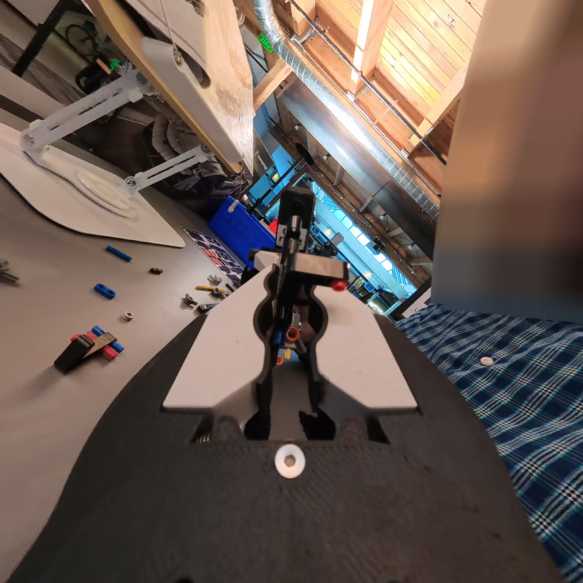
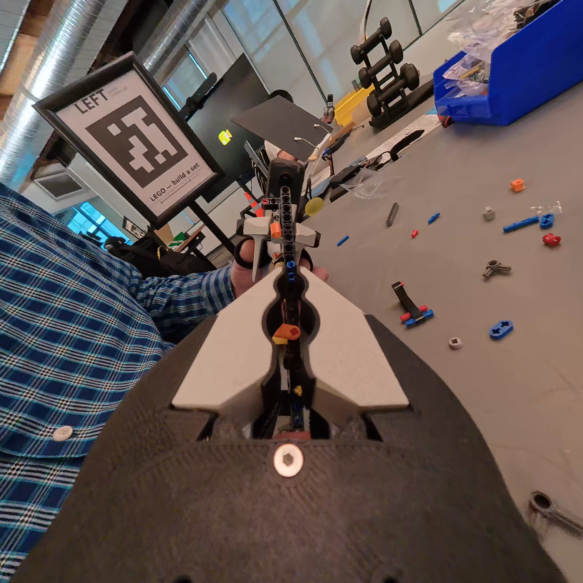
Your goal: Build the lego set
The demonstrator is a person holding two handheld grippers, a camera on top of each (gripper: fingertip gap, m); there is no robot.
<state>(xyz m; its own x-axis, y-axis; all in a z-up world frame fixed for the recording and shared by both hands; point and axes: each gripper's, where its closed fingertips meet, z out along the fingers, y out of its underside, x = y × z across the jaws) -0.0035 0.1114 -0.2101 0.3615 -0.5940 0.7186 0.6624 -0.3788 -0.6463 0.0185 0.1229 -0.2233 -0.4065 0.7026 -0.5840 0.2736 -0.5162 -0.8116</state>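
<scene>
The black beam assembly (image 2: pixel 286 227) is pinched by both grippers (image 2: pixel 290 277) (image 1: pixel 291 284), raised above the table (image 2: pixel 473 394); alignment should be kept while pressing.

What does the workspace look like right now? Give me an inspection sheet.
Surface: grey table, loose parts scattered on it.
Job's things: black beam assembly held off the table between both grippers; small black subassembly lying on the table.
Clutter: blue bin of bags, far edge.
Grippers: left gripper and right gripper, jaws shut on the assembly.
Cables: a few at the table's far end, unclear.
Surroundings: framed sign, dumbbell rack.
</scene>
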